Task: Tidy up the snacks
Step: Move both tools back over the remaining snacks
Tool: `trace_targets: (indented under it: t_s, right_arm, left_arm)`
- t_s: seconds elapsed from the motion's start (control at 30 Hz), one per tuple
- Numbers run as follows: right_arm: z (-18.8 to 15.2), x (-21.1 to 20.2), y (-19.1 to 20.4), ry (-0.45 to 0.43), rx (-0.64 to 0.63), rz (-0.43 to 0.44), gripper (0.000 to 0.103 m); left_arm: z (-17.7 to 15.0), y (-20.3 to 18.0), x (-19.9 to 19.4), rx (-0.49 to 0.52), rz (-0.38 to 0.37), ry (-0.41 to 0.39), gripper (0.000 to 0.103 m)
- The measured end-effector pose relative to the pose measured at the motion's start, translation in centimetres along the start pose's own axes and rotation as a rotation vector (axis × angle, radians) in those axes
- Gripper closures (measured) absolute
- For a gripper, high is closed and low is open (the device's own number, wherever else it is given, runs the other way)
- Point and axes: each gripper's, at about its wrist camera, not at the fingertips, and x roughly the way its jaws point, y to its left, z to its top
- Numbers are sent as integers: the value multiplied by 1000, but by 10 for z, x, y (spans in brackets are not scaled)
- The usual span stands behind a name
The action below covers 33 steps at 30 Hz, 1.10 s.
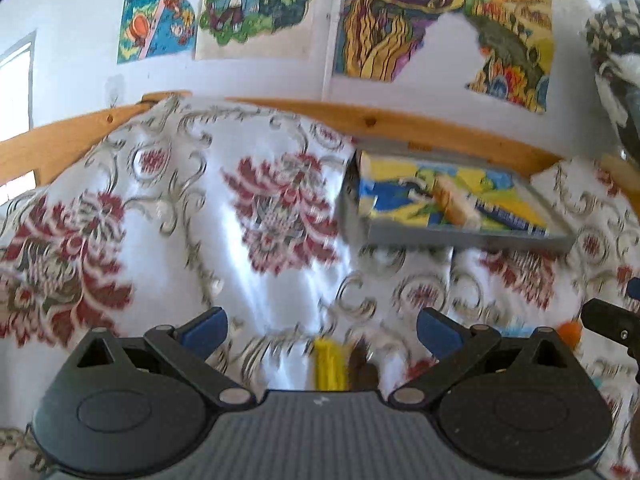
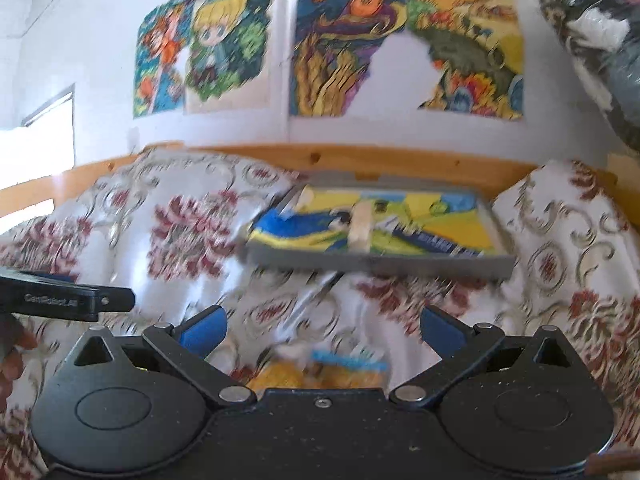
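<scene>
My left gripper [image 1: 322,326] is open with nothing between its blue fingers. A yellow and brown snack packet [image 1: 336,364] lies just under it on the floral cloth [image 1: 200,240]. My right gripper [image 2: 322,330] is open too, and an orange snack bag with a blue strip [image 2: 332,372] lies close below its fingers. A grey tray [image 1: 460,236] [image 2: 380,262] sits further back on the cloth, holding yellow and blue packets and a pale bar. Part of the left gripper [image 2: 68,300] shows at the left edge of the right wrist view.
A wooden rail [image 1: 400,122] [image 2: 360,158] runs behind the cloth, with colourful drawings on the white wall [image 2: 80,40] above. A checked bundle [image 1: 616,60] hangs at the upper right. The cloth is rumpled into folds beside the tray.
</scene>
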Motion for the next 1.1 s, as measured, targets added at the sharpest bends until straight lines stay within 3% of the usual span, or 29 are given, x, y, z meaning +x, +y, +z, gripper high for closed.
trace_targets:
  t_s: [0.47, 1.1]
  right_arm:
    - [-27, 13, 41, 150, -53, 88, 1]
    - [-39, 47, 73, 245, -115, 138, 1]
  left_arm:
    - [-33, 21, 9, 63, 41, 90, 1]
    - [-22, 30, 36, 150, -3, 31, 1]
